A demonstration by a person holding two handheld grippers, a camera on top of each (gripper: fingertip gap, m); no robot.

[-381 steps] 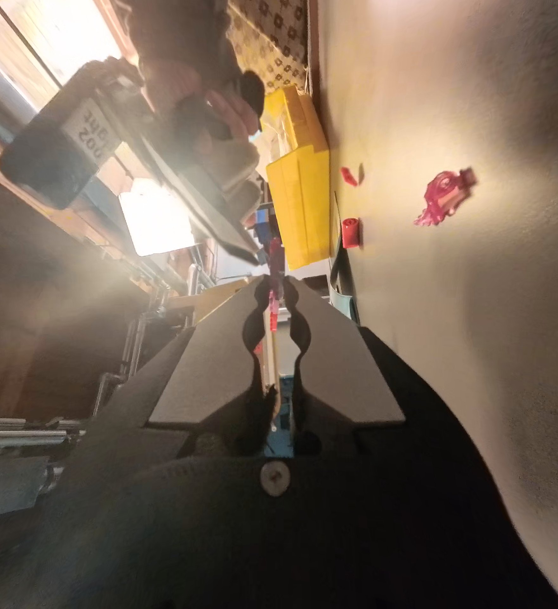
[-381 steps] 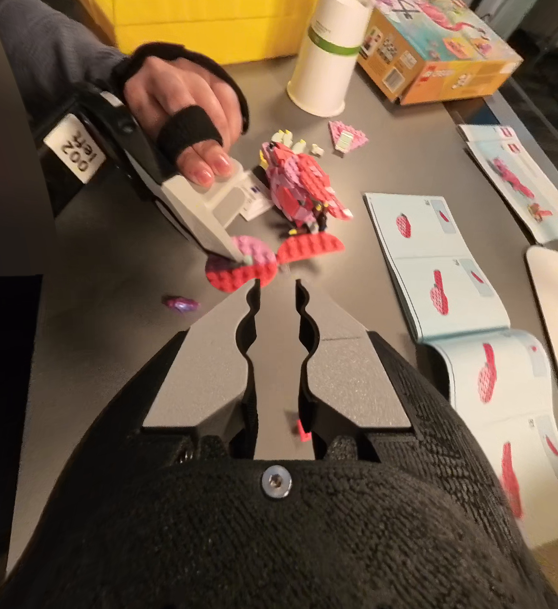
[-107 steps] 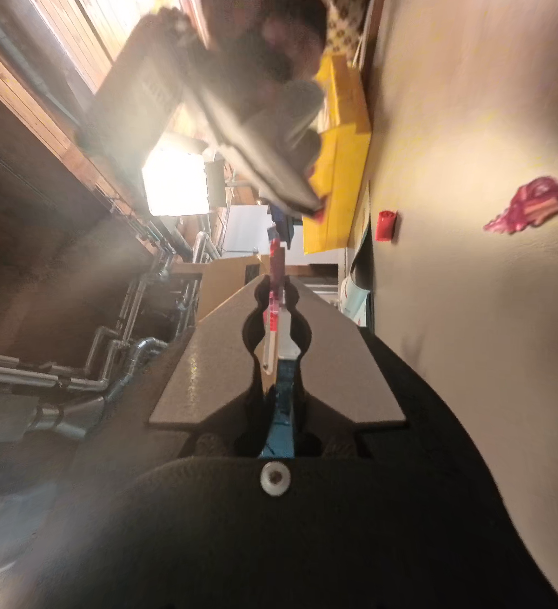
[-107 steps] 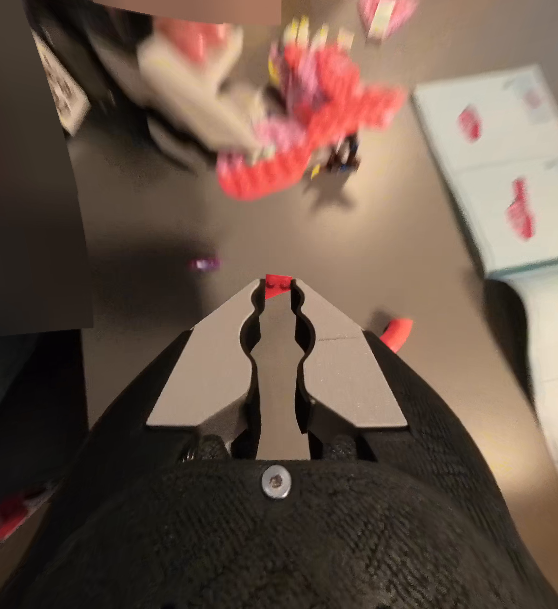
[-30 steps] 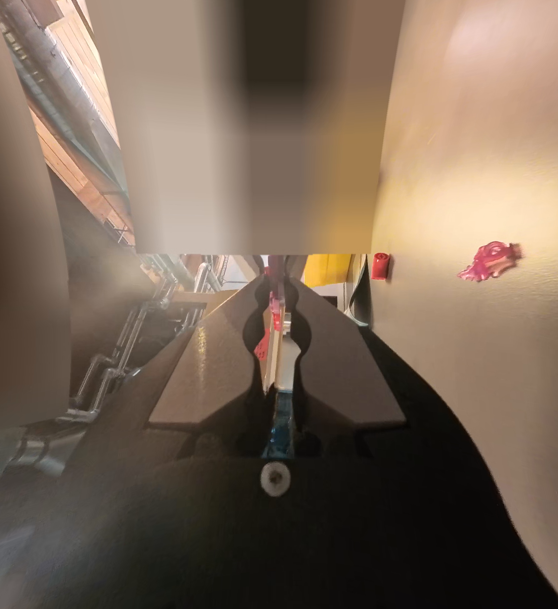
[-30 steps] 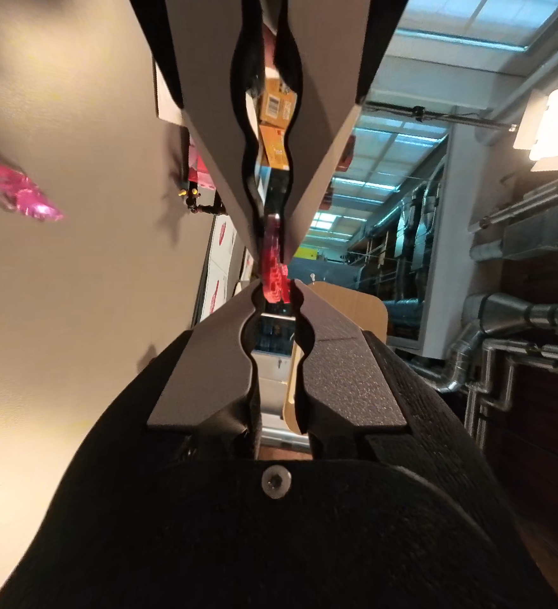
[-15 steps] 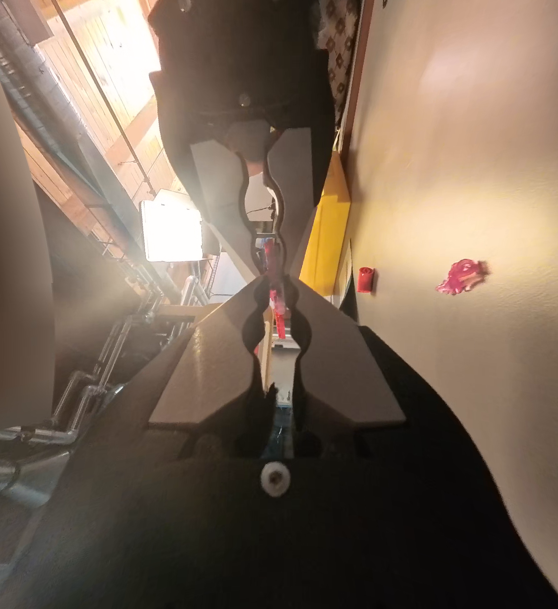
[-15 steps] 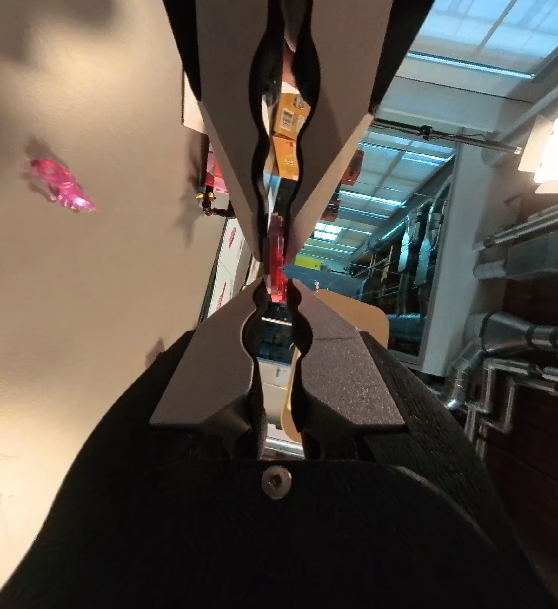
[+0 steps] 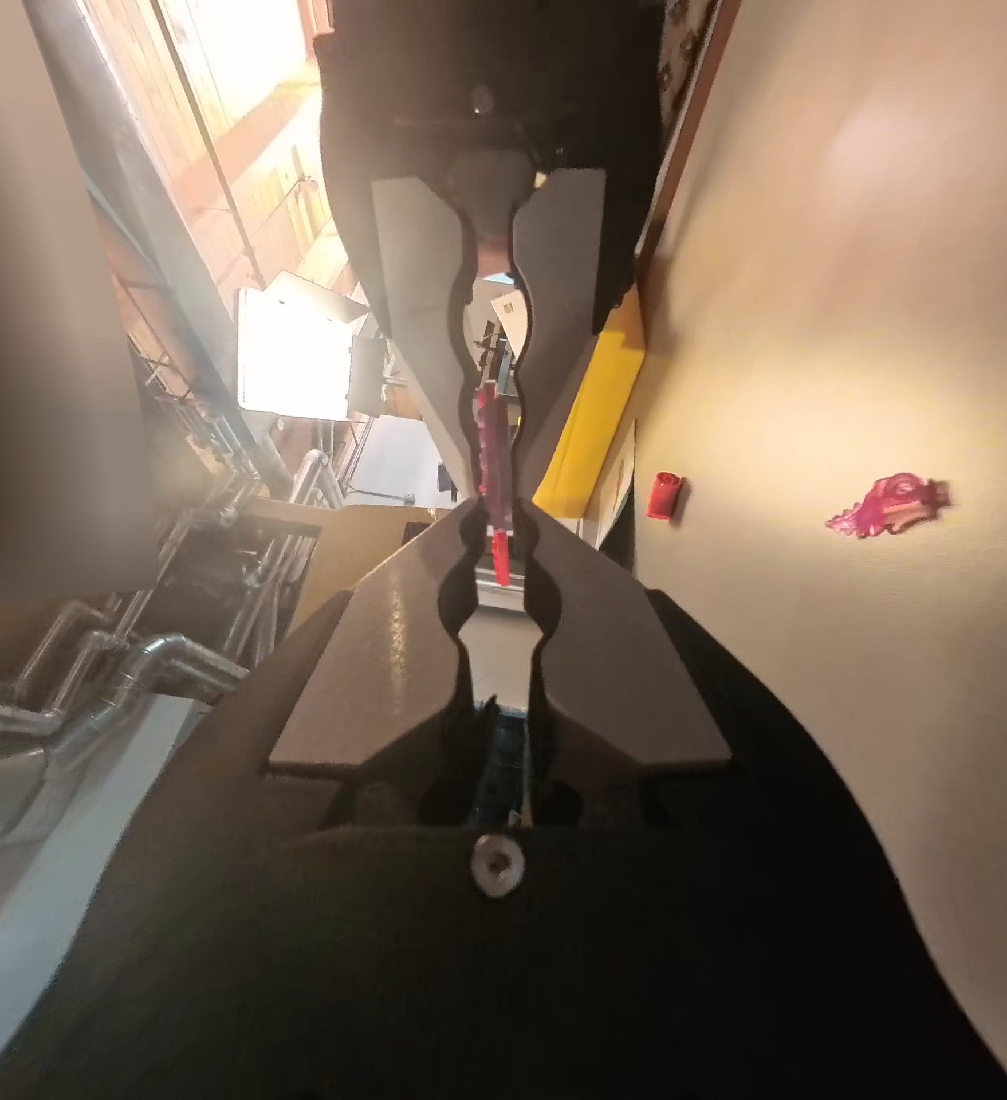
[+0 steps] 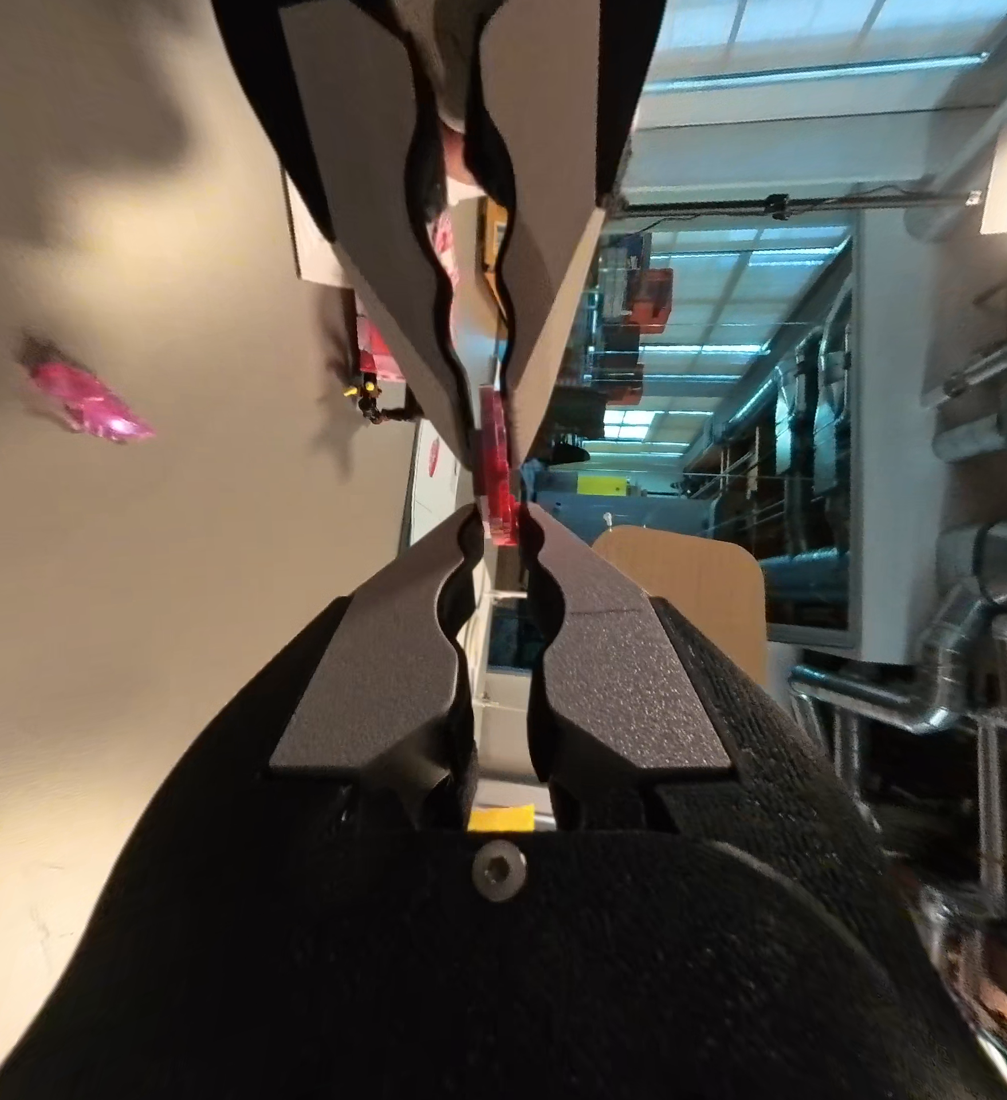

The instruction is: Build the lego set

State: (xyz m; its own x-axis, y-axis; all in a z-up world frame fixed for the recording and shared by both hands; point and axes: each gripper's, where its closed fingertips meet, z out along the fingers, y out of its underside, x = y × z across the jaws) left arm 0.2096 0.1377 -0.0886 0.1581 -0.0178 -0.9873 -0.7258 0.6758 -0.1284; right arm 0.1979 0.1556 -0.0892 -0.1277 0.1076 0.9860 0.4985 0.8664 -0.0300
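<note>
The two grippers meet tip to tip in the air beside the desk [image 9: 846, 297], both seen edge-on. The left gripper [image 9: 498, 524] pinches a thin red and pink brick plate [image 9: 496, 476] between its fingers [image 9: 554, 571]; the plate's long axis runs straight ahead, out of the left fingers and into the opposing ones. The right gripper [image 10: 498, 518] is clamped on a small red brick piece [image 10: 500, 506], pressed flat against that plate. Neither gripper is nearer; both hold the joint.

On the desk, well apart from the fingers, lie a small red cylinder [image 9: 665, 496] and a crumpled pink wrapper [image 9: 888, 505]. A yellow bin [image 9: 599, 411] stands at the desk's far edge; its contents are hidden.
</note>
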